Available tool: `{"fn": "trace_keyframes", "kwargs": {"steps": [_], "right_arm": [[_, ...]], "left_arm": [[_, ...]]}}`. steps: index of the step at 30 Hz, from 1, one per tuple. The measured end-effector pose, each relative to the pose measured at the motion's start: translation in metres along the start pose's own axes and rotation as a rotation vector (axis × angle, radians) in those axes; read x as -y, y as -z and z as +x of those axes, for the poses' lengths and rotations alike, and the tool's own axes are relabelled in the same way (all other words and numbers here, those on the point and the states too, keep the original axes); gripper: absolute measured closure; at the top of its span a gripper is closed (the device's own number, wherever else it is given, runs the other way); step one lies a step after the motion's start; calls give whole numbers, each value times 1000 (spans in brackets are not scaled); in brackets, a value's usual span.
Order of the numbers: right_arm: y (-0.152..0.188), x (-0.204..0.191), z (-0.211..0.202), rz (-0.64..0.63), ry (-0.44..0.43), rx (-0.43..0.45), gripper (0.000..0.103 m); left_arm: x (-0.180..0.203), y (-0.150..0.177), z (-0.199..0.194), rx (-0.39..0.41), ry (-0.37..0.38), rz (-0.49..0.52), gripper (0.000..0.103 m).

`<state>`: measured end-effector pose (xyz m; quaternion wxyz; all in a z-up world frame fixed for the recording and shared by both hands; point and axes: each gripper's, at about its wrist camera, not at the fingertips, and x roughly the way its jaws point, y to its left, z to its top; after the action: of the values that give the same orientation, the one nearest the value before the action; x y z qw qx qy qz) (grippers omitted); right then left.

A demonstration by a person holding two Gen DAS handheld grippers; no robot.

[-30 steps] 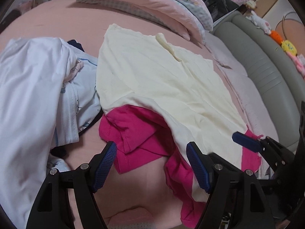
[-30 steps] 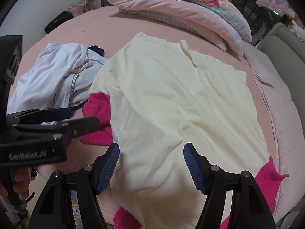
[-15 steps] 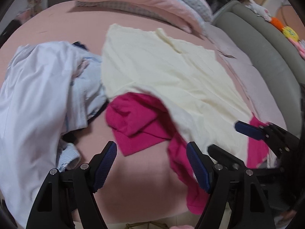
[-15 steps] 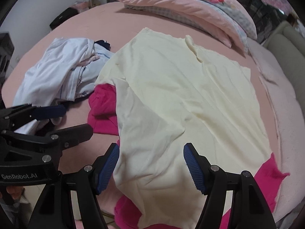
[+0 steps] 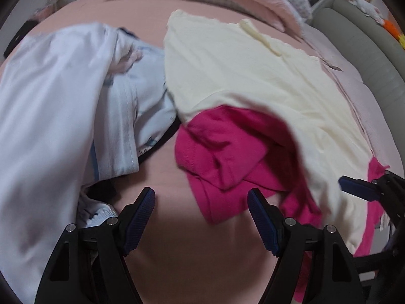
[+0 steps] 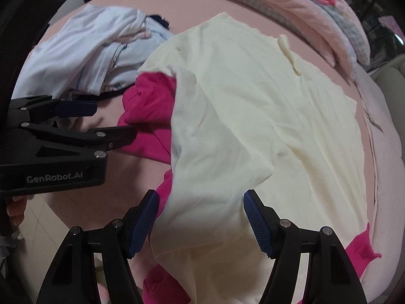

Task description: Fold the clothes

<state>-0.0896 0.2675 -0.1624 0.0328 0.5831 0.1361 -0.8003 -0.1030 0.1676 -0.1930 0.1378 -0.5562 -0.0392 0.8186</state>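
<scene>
Soft, light cream shirt [image 6: 253, 116] under both spread, empty grippers.
Right gripper [image 6: 201, 224] straddles its near hem; left gripper [image 5: 201, 217] over bare bed [image 5: 177, 240]; pinch the hem corners.

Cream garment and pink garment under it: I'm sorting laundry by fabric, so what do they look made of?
The cream garment looks like thin matte knit, probably cotton jersey: soft shallow wrinkles, no sheen. The pink garment looks like a slightly thicker matte knit, with a stitched hem and rounded folds. Neither fibre can be confirmed.
</scene>
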Motion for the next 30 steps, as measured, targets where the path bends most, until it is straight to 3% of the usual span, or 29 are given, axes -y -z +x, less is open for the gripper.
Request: {"fn": "trace_keyframes", "kwargs": {"steps": [6, 9, 13, 17, 24, 30], "right_arm": [[-14, -9, 4, -109, 34, -30, 34], [-17, -14, 5, -168, 53, -42, 34], [-16, -16, 10, -203, 140, -54, 34], [-11, -9, 13, -164, 156, -37, 34], [10, -6, 22, -46, 111, -44, 34], [21, -22, 27, -122, 199, 23, 34]], "left_arm": [[6, 2, 14, -8, -19, 20, 27], [11, 1, 20, -27, -12, 47, 11], [16, 2, 25, -29, -19, 54, 5], [19, 6, 25, 0, -31, 61, 3], [26, 17, 21, 84, -54, 79, 0], [8, 12, 9, 129, 67, -24, 0]]}}
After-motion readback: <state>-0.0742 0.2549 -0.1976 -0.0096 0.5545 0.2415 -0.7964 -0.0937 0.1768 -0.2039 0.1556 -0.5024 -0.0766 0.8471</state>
